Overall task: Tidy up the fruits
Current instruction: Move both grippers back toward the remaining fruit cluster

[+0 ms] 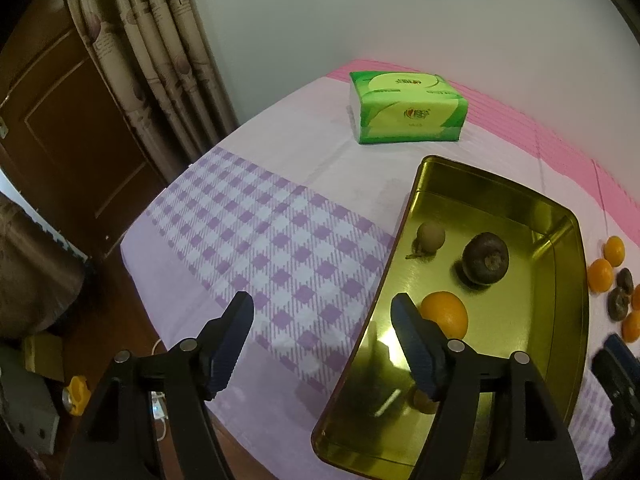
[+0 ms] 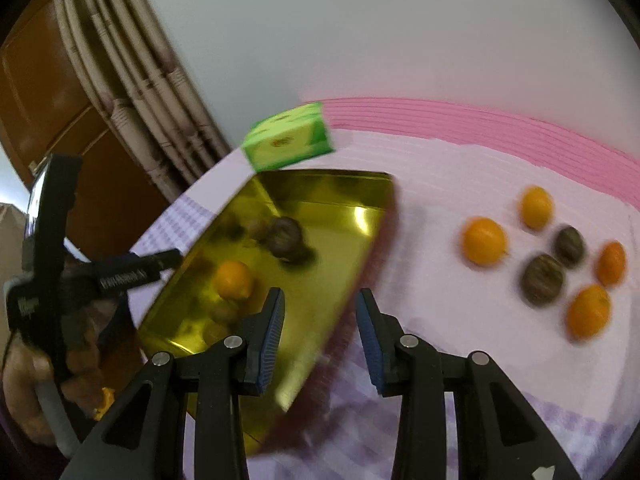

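A gold metal tray (image 1: pixel 560 320) (image 2: pixel 360 216) lies on the cloth. It holds an orange (image 1: pixel 448 316) (image 2: pixel 234 274), a dark round fruit (image 1: pixel 486 258) (image 2: pixel 286 236) and a small brown fruit (image 1: pixel 431 236). Right of the tray lie several oranges (image 2: pixel 483 240) (image 1: pixel 600 275) and two dark fruits (image 2: pixel 543 279) (image 1: pixel 619 303). My left gripper (image 1: pixel 322 310) is open and empty, astride the tray's near left rim. My right gripper (image 2: pixel 320 304) is open and empty above the tray's right rim.
A green tissue pack (image 1: pixel 404 108) (image 2: pixel 290 142) sits beyond the tray. The table has a purple checked cloth (image 1: pixel 256 232) with a pink band (image 2: pixel 480 120) at the back. Its left edge drops to the floor, with curtains (image 1: pixel 160 40) and a brown door (image 1: pixel 60 120) beyond.
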The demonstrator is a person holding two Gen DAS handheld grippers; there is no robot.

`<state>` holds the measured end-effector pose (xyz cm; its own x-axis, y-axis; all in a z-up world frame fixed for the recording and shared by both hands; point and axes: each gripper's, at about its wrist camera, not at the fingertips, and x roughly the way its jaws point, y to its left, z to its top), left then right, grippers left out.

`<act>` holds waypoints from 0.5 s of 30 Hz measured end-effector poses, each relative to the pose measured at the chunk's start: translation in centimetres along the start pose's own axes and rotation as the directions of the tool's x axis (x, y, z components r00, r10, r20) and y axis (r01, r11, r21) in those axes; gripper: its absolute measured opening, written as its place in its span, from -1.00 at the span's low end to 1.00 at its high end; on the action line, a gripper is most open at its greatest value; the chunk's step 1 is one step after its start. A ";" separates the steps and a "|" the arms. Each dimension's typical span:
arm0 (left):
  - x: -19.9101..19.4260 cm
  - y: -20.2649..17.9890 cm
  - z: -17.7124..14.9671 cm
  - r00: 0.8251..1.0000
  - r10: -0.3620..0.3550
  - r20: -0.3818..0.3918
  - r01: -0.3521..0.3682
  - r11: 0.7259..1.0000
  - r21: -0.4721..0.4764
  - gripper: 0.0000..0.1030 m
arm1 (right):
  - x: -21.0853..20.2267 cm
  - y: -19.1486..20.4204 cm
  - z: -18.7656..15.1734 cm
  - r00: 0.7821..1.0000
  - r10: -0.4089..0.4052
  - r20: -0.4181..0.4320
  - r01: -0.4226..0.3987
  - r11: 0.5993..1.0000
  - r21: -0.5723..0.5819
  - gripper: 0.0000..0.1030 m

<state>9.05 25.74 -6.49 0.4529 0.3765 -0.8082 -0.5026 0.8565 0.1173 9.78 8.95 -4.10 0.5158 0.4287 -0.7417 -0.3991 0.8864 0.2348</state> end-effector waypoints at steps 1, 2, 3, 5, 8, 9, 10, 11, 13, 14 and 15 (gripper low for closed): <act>0.0 -0.1 0.0 1.000 0.000 0.000 0.000 1.000 0.002 0.39 | -0.5 -0.8 -0.4 1.000 -0.025 0.003 0.025 1.000 0.003 -0.31; 0.0 -0.1 0.0 1.000 0.000 0.000 0.000 1.000 0.005 0.39 | -0.9 -1.6 -0.8 0.999 -0.053 0.006 0.053 0.999 0.008 -0.31; -0.1 -0.2 -0.1 1.000 0.001 0.002 -0.001 1.000 0.007 0.40 | -1.3 -2.4 -1.3 0.997 -0.074 0.008 0.074 0.997 0.016 -0.31; -0.1 -0.4 -0.1 1.000 0.004 0.005 -0.004 1.000 0.016 0.40 | -2.4 -4.5 -2.2 0.993 -0.114 0.009 0.114 0.993 0.044 -0.29; -0.3 -0.8 -0.3 1.000 0.010 0.009 -0.011 0.999 0.032 0.41 | -4.1 -7.8 -3.7 0.978 -0.208 0.012 0.207 0.976 0.073 -0.25; -0.3 -0.9 -0.4 1.000 0.012 0.011 -0.013 0.999 0.037 0.42 | -4.7 -9.1 -4.3 0.971 -0.238 0.011 0.236 0.968 0.084 -0.23; -0.3 -1.0 -0.4 1.000 0.015 0.013 -0.016 0.999 0.041 0.42 | -5.2 -10.3 -4.8 0.964 -0.266 0.009 0.264 0.960 0.099 -0.20; -0.3 -1.1 -0.5 1.000 0.020 0.015 -0.020 0.999 0.047 0.43 | -5.8 -11.7 -5.4 0.954 -0.298 0.006 0.295 0.948 0.122 -0.19; -0.3 -1.4 -0.7 0.999 0.026 0.019 -0.027 0.998 0.056 0.44 | -6.9 -13.6 -6.2 0.943 -0.333 0.002 0.328 0.931 0.162 -0.16; -0.3 -1.5 -0.7 0.999 0.030 0.021 -0.031 0.998 0.062 0.44 | -7.4 -14.7 -6.6 0.938 -0.346 0.000 0.340 0.922 0.186 -0.15; -0.3 -1.6 -0.8 0.999 0.033 0.023 -0.035 0.997 0.067 0.45 | -7.9 -15.7 -6.9 0.932 -0.362 -0.002 0.354 0.912 0.208 -0.12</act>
<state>9.11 23.92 -6.88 0.4530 0.4127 -0.7902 -0.4674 0.8648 0.1837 6.73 -9.60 -6.28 0.6240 0.0790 -0.7774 -0.0234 0.9963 0.0824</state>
